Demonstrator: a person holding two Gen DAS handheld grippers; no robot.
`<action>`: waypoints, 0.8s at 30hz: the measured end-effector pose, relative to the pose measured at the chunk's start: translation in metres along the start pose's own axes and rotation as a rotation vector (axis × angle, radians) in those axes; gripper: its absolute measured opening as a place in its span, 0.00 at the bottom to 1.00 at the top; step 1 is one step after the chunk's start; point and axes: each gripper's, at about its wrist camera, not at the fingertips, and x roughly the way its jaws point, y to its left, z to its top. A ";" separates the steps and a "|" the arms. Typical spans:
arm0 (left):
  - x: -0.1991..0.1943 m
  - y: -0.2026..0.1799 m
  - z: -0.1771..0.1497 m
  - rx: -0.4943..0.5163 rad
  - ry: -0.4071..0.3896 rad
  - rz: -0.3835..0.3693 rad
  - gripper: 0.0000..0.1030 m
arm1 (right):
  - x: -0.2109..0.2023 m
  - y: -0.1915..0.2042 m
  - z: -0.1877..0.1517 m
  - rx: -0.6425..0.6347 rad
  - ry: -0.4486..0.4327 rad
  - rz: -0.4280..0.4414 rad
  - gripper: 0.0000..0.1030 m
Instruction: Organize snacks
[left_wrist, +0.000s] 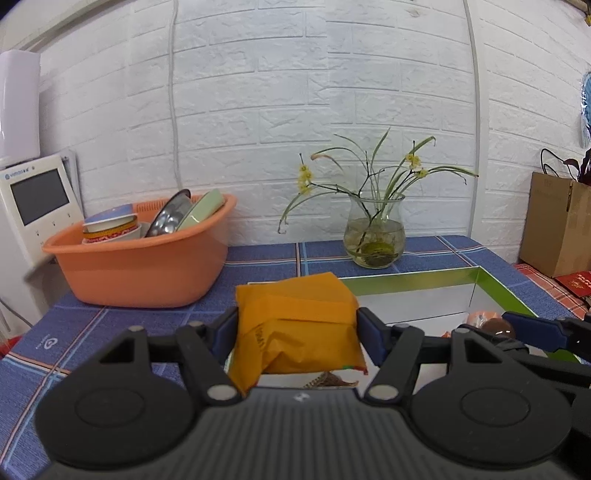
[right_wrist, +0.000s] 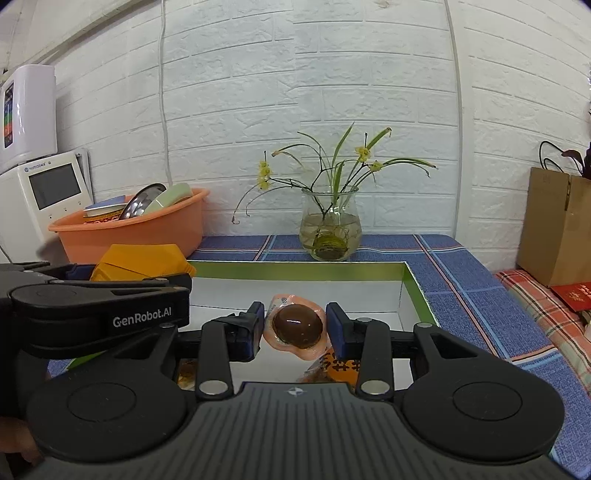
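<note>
Where claws (right_wrist: 295, 326) meet egg pack (right_wrist: 297, 326): unclear

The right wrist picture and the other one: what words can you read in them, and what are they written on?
"GenRobot.AI": white letters on the side of the left gripper.
Logo above the white machine's screen: too blurred to read.
Print on the orange snack packet: creased, unreadable.
Large characters on the orange wrapper under the packed egg: partly hidden.
Gold writing on the red envelope: too small.
</note>
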 end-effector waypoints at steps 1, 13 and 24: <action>0.001 -0.002 -0.001 0.010 -0.003 0.002 0.66 | 0.001 0.000 -0.001 -0.004 0.001 -0.008 0.62; 0.002 0.002 -0.002 -0.017 -0.032 0.022 0.80 | 0.006 -0.015 -0.003 0.062 0.004 -0.029 0.99; -0.025 0.012 0.015 -0.048 -0.117 0.088 1.00 | -0.021 -0.012 0.013 0.059 -0.096 0.011 1.00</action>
